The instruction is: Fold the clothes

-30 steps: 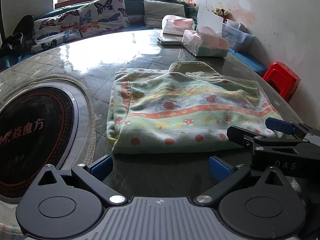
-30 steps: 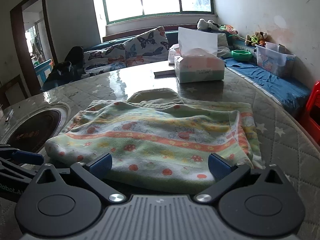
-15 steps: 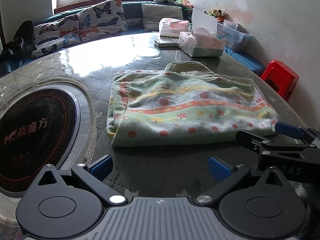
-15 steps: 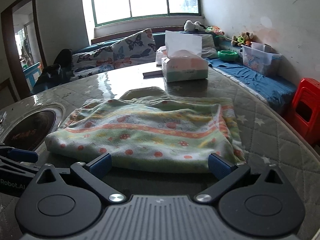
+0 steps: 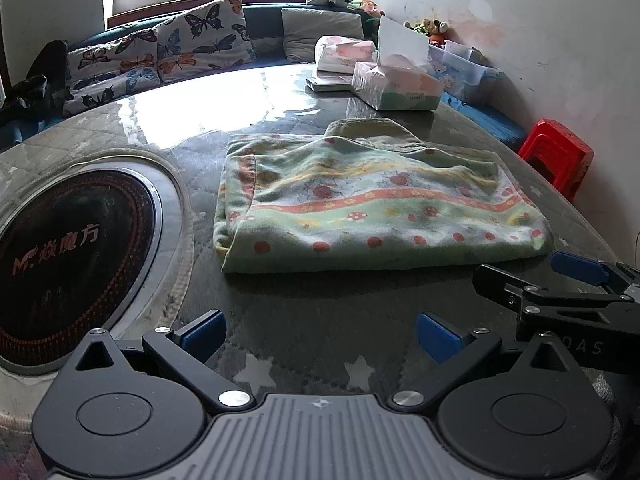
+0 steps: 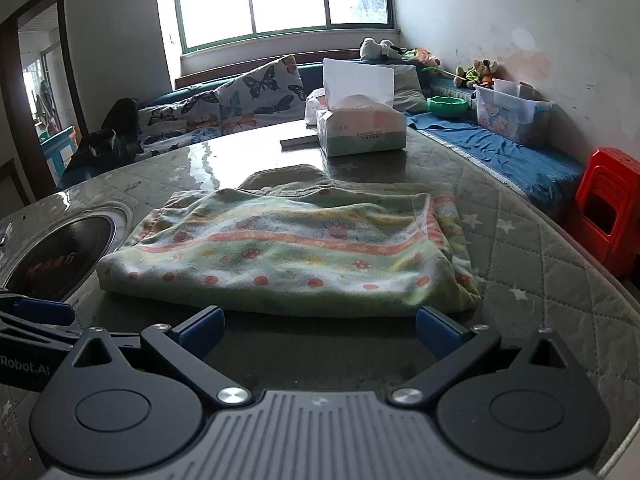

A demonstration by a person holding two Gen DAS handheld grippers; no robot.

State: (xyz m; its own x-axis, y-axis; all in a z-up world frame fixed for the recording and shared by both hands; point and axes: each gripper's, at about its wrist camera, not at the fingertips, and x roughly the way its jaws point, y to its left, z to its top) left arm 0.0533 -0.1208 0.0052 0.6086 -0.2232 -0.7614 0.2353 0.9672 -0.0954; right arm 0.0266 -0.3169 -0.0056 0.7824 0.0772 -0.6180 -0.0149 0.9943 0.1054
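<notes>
Both my claws spread and empty before the folded garment

The garment [image 5: 376, 204] lies as one folded bundle in the middle of the round table [image 5: 320, 320], between the dark burner plate [image 5: 68, 248] and the red stool [image 5: 560, 160]. My left claw [image 5: 320, 332] and my right claw [image 6: 320, 330] both hang just before its near edge, jaws wide apart, pinching nothing. I judge the fold is nearly complete; if one more fold is needed, I should take the two near corners at the same time, low and flat, and lift evenly so the layers do not slide. I count one garment, two tissue packs [image 5: 396, 84], one stool, two butterfly cushions [image 5: 204, 36]
</notes>
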